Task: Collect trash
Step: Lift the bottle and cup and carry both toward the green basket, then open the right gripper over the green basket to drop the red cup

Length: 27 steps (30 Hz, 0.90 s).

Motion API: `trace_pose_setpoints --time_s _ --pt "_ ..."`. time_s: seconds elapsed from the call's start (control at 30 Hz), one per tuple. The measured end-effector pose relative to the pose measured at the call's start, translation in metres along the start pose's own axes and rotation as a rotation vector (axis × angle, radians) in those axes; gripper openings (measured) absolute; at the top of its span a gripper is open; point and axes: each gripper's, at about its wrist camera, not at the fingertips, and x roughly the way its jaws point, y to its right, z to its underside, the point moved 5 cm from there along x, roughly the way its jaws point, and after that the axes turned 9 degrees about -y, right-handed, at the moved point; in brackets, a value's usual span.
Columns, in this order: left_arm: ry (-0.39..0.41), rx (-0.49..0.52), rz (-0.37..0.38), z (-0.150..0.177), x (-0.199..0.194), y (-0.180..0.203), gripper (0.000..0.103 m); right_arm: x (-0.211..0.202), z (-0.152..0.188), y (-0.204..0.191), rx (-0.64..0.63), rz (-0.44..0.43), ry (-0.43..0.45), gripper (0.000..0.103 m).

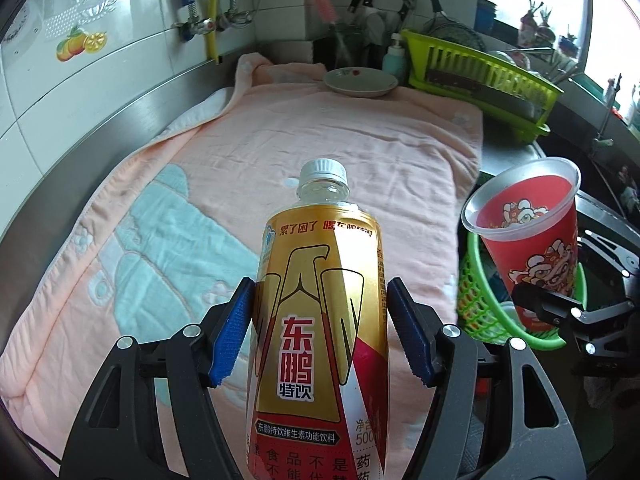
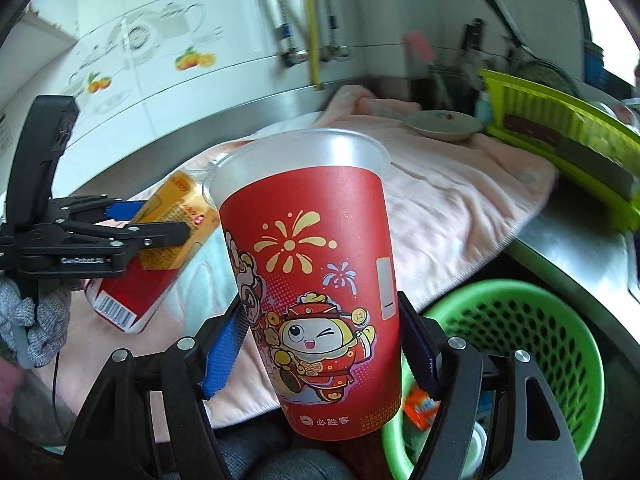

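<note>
While both loads hang over the towel (image 1: 240, 140), left gripper (image 1: 322, 332) clamps 1 bottle (image 1: 320, 320) mid-label (empty, light, slick film); right gripper (image 2: 320, 348) squeezes thin, crushable cup (image 2: 316, 280) low; basket (image 2: 560, 320) near

I have the bottle (image 1: 320, 320) between my left gripper (image 1: 322, 332) pads, above the towel (image 1: 280, 128) spread on the counter. To its right, my right gripper (image 2: 320, 354) holds the cup (image 2: 316, 280) over the basket (image 2: 560, 344). At the towel's far end sits a dish (image 1: 360, 82); a rack (image 1: 480, 76) stands right of it.
</note>
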Motion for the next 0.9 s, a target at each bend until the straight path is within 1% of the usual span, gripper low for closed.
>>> trace_pose_setpoints --time_s 0.23,0.33,0.47,0.77,0.9 --pt "0.008 0.045 0.056 -0.002 0.002 0.040 0.066 -0.022 0.030 0.045 0.107 0.058 0.009 0.069" --pt "0.008 0.064 0.082 -0.002 0.004 0.060 0.066 -0.035 0.043 0.064 0.130 0.113 0.021 0.069" --pt "0.006 0.089 0.120 -0.003 0.007 0.085 0.066 -0.050 0.058 0.085 0.169 0.156 0.037 0.069" --pt "-0.006 0.143 0.172 -0.005 0.016 0.139 0.066 -0.062 0.085 0.128 0.247 0.230 0.020 0.069" --pt "-0.010 0.149 0.183 -0.006 0.018 0.151 0.066 -0.064 0.097 0.145 0.282 0.245 0.009 0.069"
